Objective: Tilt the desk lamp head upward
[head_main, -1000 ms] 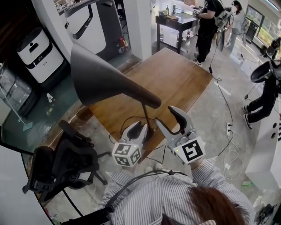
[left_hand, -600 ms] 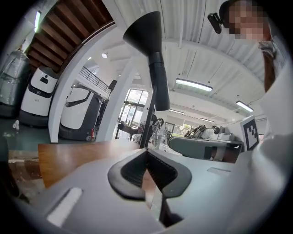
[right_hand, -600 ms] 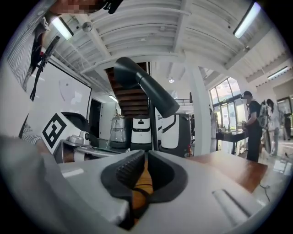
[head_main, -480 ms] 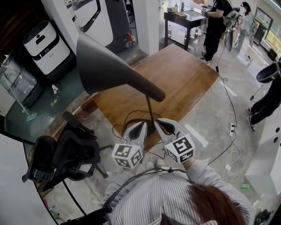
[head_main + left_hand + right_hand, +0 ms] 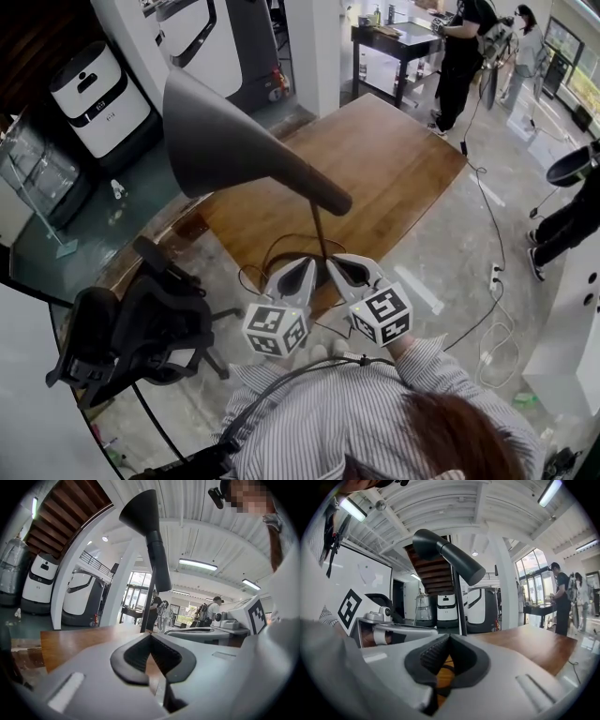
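left gripper (image 5: pixel 302 272): we hold it with its jaws pressed together and nothing between them, tips just left of the lamp stem's foot.
right gripper (image 5: pixel 339 267): we hold it closed tight and empty too, just right of the stem, side by side with the left one.
lamp stem (image 5: pixel 321 234): a thin dark rod, upright, rising from the near edge of the table between our two tips; whether either tip touches it we cannot tell.
lamp head (image 5: pixel 234 141): a dark cone on top of the stem, well above both grippers, wide mouth to the upper left, narrow end over the stem.
cable (image 5: pixel 270 255): a dark loop on the wood by the stem's foot.
table (image 5: pixel 384 169): brown wood.
office chair (image 5: pixel 141 328): black, at our left, beside the table.
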